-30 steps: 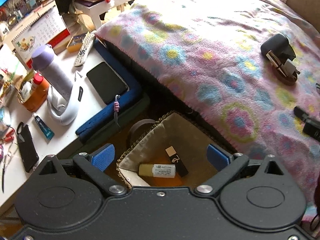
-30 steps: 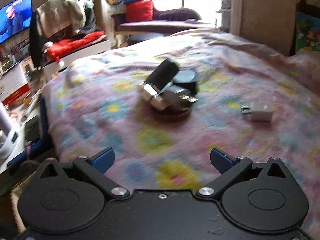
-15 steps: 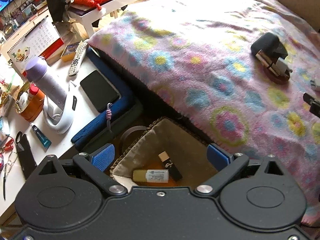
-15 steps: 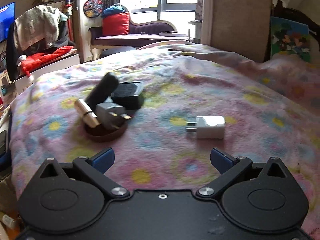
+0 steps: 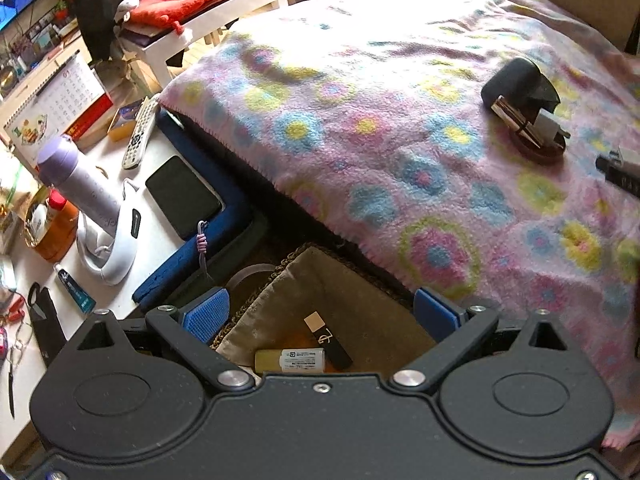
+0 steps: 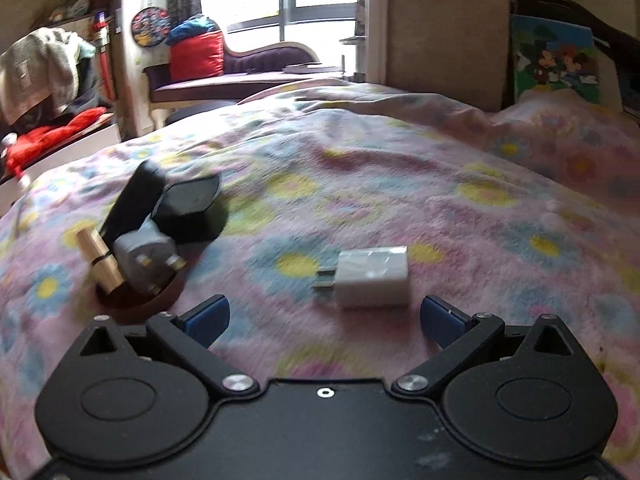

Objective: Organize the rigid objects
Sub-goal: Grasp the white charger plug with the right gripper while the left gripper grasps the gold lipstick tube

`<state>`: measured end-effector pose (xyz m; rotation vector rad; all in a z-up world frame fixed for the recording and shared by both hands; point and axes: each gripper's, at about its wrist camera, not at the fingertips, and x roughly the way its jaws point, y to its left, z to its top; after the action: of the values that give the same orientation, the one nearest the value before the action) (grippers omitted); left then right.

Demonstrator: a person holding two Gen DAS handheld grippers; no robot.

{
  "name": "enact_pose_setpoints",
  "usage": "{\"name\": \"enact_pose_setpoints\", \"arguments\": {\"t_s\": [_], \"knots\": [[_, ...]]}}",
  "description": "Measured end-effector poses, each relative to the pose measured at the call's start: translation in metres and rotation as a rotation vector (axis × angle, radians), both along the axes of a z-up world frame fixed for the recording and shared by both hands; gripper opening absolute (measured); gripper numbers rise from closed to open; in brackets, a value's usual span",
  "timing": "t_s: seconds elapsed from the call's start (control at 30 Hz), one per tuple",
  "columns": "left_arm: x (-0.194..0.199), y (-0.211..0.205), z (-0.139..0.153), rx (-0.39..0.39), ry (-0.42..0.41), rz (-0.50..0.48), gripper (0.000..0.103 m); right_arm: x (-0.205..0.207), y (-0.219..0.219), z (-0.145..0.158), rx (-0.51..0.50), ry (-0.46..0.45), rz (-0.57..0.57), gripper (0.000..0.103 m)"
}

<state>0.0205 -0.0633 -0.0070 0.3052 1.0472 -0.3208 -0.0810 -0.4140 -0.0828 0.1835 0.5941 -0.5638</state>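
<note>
Both tongs gape wide, empty — left gripper (image 5: 320, 314) over the basket (image 5: 280, 280) holding two small items, right gripper (image 6: 324, 316) nearing the white charger (image 6: 372, 278) mid-bed; the dish pile (image 6: 156, 232) remains.

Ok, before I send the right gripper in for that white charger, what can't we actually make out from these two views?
- Basket, left wrist view: its near part is hidden by the left gripper.
- Small tube: label print too small to read.
- Dark object on the blanket: cut off by the right edge.
- Pile on the brown dish, right wrist view: motion-blurred and overlapping.
- White charger: prongs blurred; right gripper open.
</note>
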Motion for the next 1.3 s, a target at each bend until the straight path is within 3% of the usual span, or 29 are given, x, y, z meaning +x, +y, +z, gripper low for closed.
{"name": "enact_pose_setpoints", "arguments": {"t_s": [0.13,0.27,0.33,0.43,0.57,0.8,1.07,1.3], "knots": [[-0.004,-0.007,0.001,0.0,-0.012,-0.034,0.096,0.009,-0.013,0.001,-0.007,-0.009,-0.047,0.092],[-0.006,-0.016,0.009,-0.02,-0.033,-0.075,0.096,0.017,-0.014,-0.004,-0.068,0.031,-0.08,0.064],[-0.002,-0.028,0.01,-0.021,-0.021,-0.099,0.096,0.015,-0.012,-0.006,-0.086,0.019,-0.082,0.057],[0.007,-0.054,0.011,-0.007,-0.014,-0.147,0.096,0.011,-0.016,-0.006,-0.062,-0.017,-0.089,0.057],[0.016,-0.094,0.016,-0.005,-0.074,-0.23,0.096,0.008,-0.022,-0.006,-0.041,-0.045,-0.087,0.057],[0.038,-0.145,0.011,-0.077,-0.127,-0.3,0.097,0.002,-0.028,-0.008,-0.002,-0.094,-0.086,0.057],[0.036,-0.168,-0.019,0.037,-0.236,-0.39,0.097,-0.005,-0.034,-0.009,0.033,-0.143,-0.084,0.057],[0.024,-0.178,-0.034,0.056,-0.26,-0.459,0.097,-0.015,-0.041,-0.011,0.088,-0.216,-0.082,0.057]]}}
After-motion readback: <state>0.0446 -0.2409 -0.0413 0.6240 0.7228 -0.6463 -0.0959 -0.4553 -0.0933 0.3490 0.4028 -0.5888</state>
